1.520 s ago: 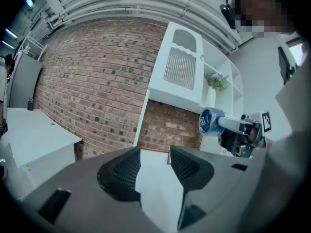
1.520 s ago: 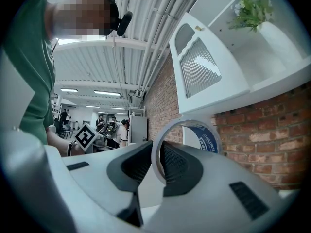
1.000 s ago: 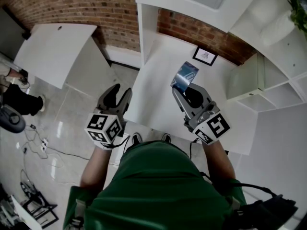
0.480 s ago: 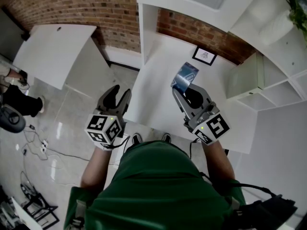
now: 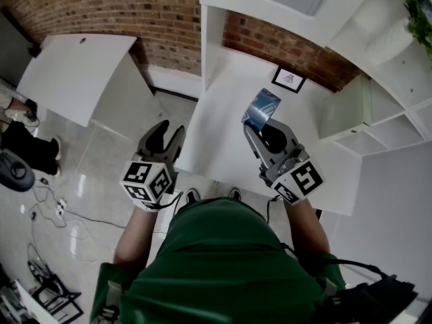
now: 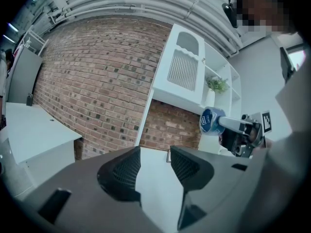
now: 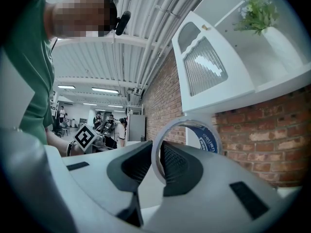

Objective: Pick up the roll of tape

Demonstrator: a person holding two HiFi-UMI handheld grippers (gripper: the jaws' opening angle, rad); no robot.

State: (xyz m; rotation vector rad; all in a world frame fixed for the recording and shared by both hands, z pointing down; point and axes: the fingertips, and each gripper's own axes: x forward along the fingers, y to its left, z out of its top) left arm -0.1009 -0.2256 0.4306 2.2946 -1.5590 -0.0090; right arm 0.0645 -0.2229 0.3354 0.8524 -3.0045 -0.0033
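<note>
A roll of blue tape point(image 5: 260, 109) hangs in the air above the white desk point(image 5: 223, 123), pinched by its ring wall between the jaws of my right gripper point(image 5: 258, 121). From the right gripper view the roll of tape point(image 7: 214, 141) stands upright, its white rim clamped by my right gripper point(image 7: 156, 165). In the left gripper view the same roll of tape point(image 6: 211, 120) shows at the right, held out level. My left gripper point(image 5: 164, 135) is open and empty, off the desk's left edge over the floor; its jaws point(image 6: 154, 166) frame only the bare desk.
A small framed picture point(image 5: 288, 79) leans on the brick wall at the back of the desk. White shelving point(image 5: 378, 113) stands to the right, and a second white table point(image 5: 74, 66) to the far left. Cables lie on the grey floor point(image 5: 61, 208).
</note>
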